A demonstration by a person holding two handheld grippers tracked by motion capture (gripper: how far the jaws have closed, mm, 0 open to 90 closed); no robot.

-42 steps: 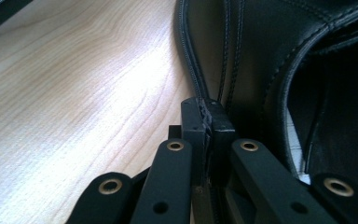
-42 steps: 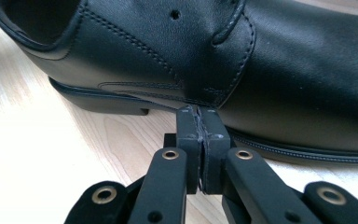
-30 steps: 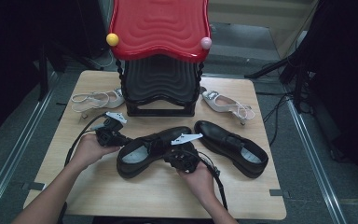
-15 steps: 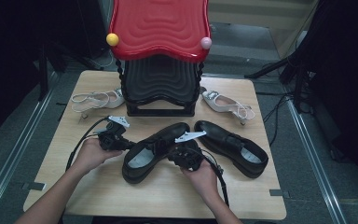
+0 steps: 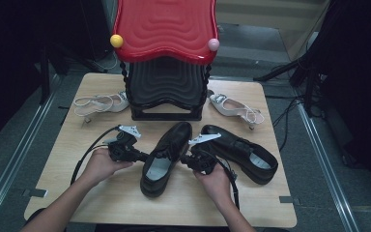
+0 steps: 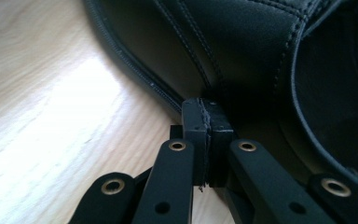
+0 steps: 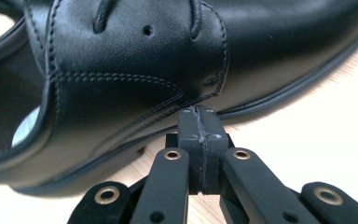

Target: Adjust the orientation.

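A black leather lace-up shoe (image 5: 166, 151) lies mid-table, toe toward the far side. My left gripper (image 5: 142, 156) is shut, and its closed tips (image 6: 207, 111) rest against the shoe's (image 6: 242, 51) side wall near the sole. On the opposite side my right gripper (image 5: 185, 159) is also shut. Its joined tips (image 7: 199, 115) touch the shoe's (image 7: 135, 60) flank just above the welt, below the laces. Nothing is between either pair of jaws. A second black shoe (image 5: 241, 152) lies to the right, angled away.
A red-topped stand (image 5: 166, 29) with black stacked shelves (image 5: 166, 87) occupies the table's back centre. Pale heeled sandals lie beside it, one on the left (image 5: 101, 102) and one on the right (image 5: 234, 108). Bare wooden tabletop (image 5: 101, 203) runs along the near edge.
The middle shoe has swung from lying across the table to pointing toe-away. My left hand has shifted right with it. The right gripper has stayed roughly where it was.
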